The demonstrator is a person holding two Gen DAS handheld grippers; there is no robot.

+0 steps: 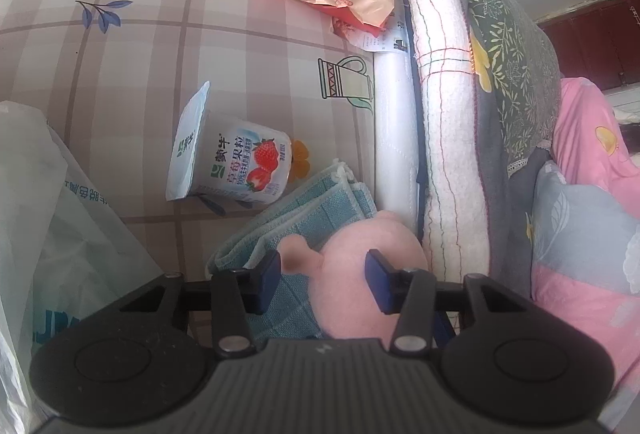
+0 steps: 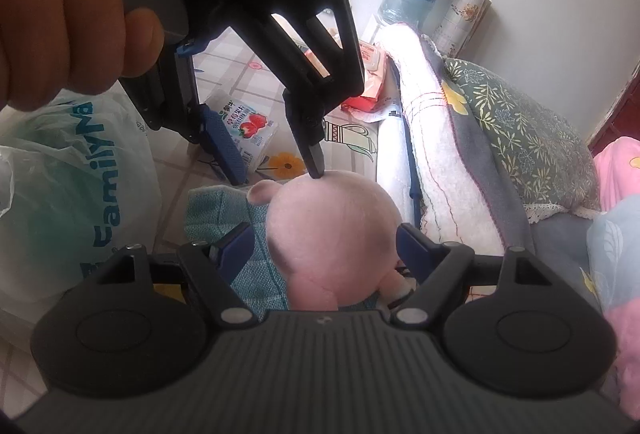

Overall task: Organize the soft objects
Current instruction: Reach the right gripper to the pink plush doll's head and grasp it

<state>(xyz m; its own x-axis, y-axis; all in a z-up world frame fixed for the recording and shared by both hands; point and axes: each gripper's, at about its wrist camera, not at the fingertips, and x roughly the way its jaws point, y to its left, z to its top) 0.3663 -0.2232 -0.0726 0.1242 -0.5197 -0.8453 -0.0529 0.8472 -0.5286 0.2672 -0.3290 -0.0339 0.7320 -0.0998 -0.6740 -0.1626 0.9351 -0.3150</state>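
The step in hand looks like taking up the round pink plush toy (image 2: 332,234), which lies on a folded teal woven cloth (image 2: 224,218) at the table edge. Right gripper (image 2: 326,248) straddles it, jaws apart; left gripper (image 2: 276,158), also spread, touches its crown. Next, the right jaws likely must close gently.

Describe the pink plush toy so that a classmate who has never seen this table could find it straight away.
Start at the table with the checked, flower-printed cloth and go to the edge beside the bedding. There a folded teal towel lies next to a tipped strawberry yogurt cup. The pink plush toy rests on that towel: round, fuzzy, with a small ear, the only pink thing on the table.
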